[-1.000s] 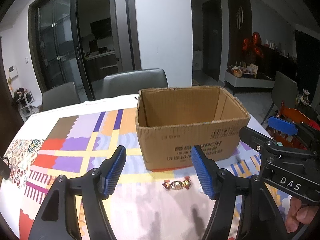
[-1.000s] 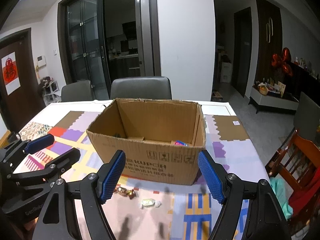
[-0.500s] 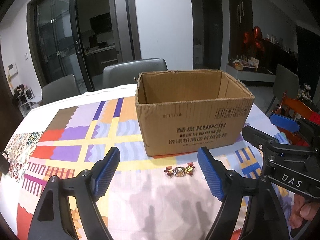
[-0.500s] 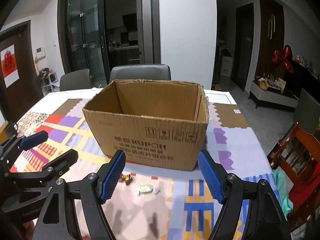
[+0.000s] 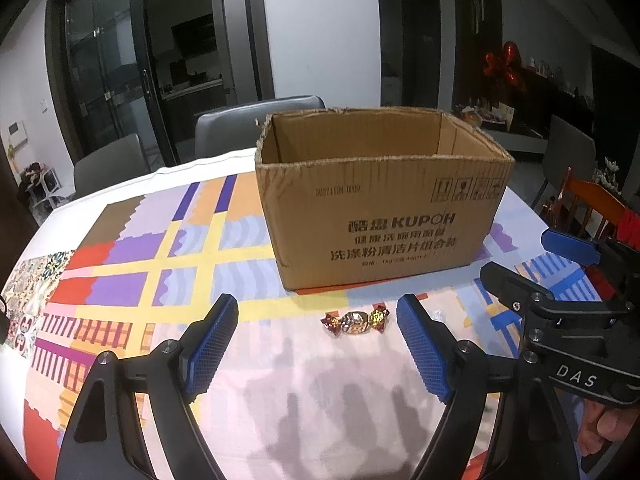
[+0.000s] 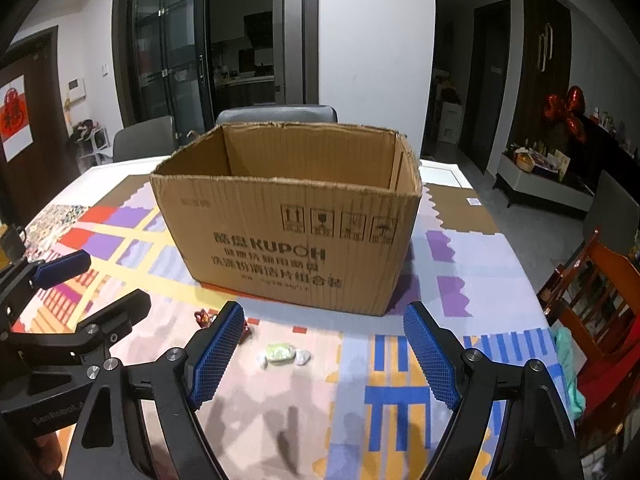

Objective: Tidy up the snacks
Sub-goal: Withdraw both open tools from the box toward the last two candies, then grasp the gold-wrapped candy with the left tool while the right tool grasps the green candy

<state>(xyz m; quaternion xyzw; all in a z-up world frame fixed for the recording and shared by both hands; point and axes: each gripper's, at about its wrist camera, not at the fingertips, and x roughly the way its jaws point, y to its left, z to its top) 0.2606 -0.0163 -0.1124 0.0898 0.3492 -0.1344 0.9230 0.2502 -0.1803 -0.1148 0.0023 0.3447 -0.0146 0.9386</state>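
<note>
Dim dining room around the scene: dark glass sliding doors, a white pillar and grey chairs [image 5: 256, 120] behind a table spread with a patchwork tablecloth [image 5: 132, 248] of purple, yellow, red and orange blocks.

On the cloth stands an open cardboard box [image 5: 380, 208], upright, with "KUPOH" and rows of characters printed on its near wall. Its inside floor is hidden by the near wall in both views.

In front of the box hang the two grippers, side by side. The left gripper [image 5: 318, 350] has its blue ribbed pads spread wide with bare cloth between them. The right gripper [image 6: 324, 354] is likewise spread, and its jaws are opening at this moment; nothing is pressed between its pads. A thumb shows under the right gripper's body at the edge of the left wrist view.

Smallest are the sweets. A candy in a red-and-gold twisted wrapper [image 5: 356, 320] lies on the cloth just in front of the box, ahead of the left gripper's tips and nearer its right-hand pad, untouched. A pale green candy in a clear wrapper [image 6: 284, 354] lies ahead of the right gripper's tips, nearer its left-hand pad, also untouched and apart from the first sweet.
</note>
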